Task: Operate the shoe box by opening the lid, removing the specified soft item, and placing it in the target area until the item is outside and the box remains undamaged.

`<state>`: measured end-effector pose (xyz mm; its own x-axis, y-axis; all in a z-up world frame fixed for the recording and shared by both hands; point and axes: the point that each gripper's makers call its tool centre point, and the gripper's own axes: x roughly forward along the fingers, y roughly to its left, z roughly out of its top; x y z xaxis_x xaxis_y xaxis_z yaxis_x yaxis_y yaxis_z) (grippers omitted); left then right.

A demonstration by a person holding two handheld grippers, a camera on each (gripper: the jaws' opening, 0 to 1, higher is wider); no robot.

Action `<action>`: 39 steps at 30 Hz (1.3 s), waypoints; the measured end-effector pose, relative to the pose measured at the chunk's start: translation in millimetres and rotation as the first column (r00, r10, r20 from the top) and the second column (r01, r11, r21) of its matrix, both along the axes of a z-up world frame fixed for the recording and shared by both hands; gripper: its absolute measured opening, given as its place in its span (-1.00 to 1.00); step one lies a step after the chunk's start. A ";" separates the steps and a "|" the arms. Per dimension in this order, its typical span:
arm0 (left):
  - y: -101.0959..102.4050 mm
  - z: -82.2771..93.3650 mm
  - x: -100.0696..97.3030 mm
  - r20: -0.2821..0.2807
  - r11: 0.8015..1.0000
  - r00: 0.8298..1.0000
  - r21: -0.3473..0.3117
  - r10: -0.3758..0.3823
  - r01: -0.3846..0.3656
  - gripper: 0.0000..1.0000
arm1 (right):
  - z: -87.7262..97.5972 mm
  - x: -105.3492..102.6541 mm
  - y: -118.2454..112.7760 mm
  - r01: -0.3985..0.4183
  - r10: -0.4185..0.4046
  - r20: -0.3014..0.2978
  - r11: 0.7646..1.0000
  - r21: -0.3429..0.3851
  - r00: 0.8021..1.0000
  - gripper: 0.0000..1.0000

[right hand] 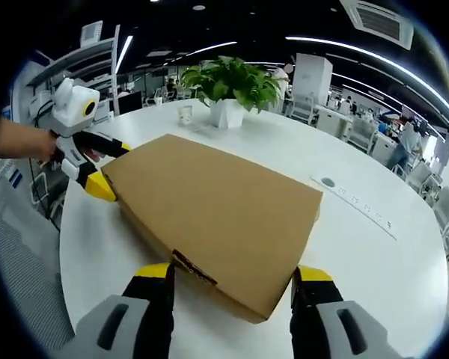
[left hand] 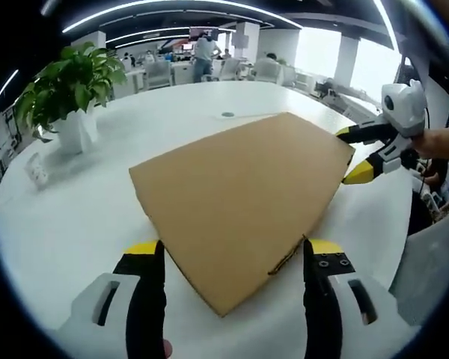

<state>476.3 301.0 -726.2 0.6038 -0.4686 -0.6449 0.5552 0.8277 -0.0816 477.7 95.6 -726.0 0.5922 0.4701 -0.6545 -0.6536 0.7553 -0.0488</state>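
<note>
The closed brown cardboard shoe box (left hand: 239,202) lies flat on the white table (left hand: 75,224), lid down. My left gripper (left hand: 236,250) is open, its yellow-tipped jaws standing either side of the box's near corner. The right gripper (left hand: 349,153) comes in from the right, held by a hand, open around the opposite corner. In the right gripper view the box (right hand: 217,217) fills the middle, my right gripper (right hand: 234,274) straddles its near corner with jaws apart, and the left gripper (right hand: 108,166) sits open at the far left corner. Nothing inside the box shows.
A potted green plant (left hand: 71,93) in a white pot stands on the table beyond the box, also the plant (right hand: 232,86). A small white cup (right hand: 185,114) is beside it. A round cable port (right hand: 328,182) and a socket strip (right hand: 367,208) lie on the table. Chairs and people stand far behind.
</note>
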 end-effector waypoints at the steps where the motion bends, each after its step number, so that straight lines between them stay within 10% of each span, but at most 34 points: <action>1: 1.2 0.0 0.5 -0.002 1.000 1.000 0.001 -0.005 0.005 0.50 | -0.1 -0.4 1.1 0.004 -0.004 0.000 1.000 0.000 1.000 0.20; 39: 36.8 -2.3 9.4 -0.014 0.993 0.994 0.051 -0.106 0.106 0.50 | 0.0 -12.9 39.6 0.103 -0.104 0.038 0.994 0.028 0.994 0.19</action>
<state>485.7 337.8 -728.5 0.5451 -0.4953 -0.6764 0.6392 0.7676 -0.0470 464.7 135.2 -726.0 0.6636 0.4216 -0.6180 -0.5697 0.8202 -0.0522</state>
